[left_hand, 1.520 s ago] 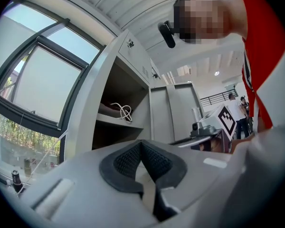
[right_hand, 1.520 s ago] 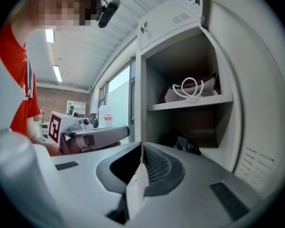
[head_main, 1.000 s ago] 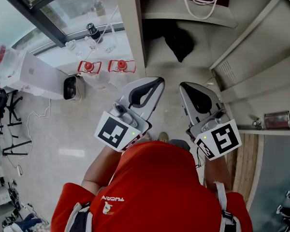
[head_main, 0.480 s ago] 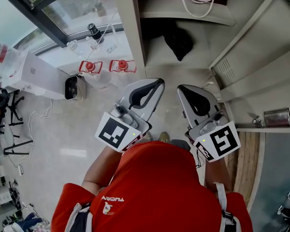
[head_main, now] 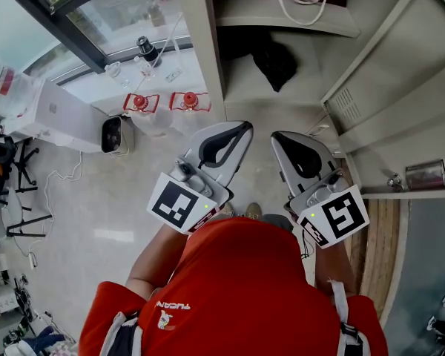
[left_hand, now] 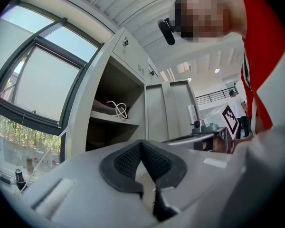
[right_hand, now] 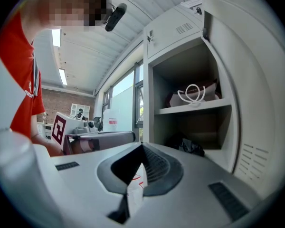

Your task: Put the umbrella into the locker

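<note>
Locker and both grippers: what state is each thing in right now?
Locker door: open.
Left gripper: jaws together, empty.
Right gripper: jaws together, empty.
Dark bundle: lying in the lower compartment.
Corded bag: resting on the upper shelf.

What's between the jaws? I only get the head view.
Observer: Nothing. The left gripper view shows the left gripper with its tips together, empty.
Operator: Right one?
Observer: The right gripper is shut too, with nothing in it.
Operator: Anything stowed in there?
Observer: The right gripper view shows a dark bundle on the floor of the locker's lower compartment, below the shelf. I can't tell what it is.
</note>
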### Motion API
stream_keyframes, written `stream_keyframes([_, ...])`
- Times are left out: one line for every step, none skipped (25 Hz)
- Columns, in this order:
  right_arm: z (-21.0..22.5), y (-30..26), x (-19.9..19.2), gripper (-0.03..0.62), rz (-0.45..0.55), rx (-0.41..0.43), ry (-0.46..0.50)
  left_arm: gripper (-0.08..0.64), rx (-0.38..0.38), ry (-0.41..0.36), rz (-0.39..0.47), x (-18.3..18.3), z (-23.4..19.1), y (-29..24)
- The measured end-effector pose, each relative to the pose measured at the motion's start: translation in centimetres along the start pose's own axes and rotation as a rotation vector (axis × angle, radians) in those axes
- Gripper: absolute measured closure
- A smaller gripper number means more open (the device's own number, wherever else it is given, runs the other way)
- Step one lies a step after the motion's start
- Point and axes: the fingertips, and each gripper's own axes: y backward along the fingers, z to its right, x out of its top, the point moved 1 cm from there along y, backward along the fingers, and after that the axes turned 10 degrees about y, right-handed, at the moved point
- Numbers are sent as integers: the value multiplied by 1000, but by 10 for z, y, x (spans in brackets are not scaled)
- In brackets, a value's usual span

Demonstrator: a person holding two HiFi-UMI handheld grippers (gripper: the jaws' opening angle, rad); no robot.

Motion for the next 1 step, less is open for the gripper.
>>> stream_keyframes([-1,0,0,591,0,1,0,555,0,0,0,0,0,1])
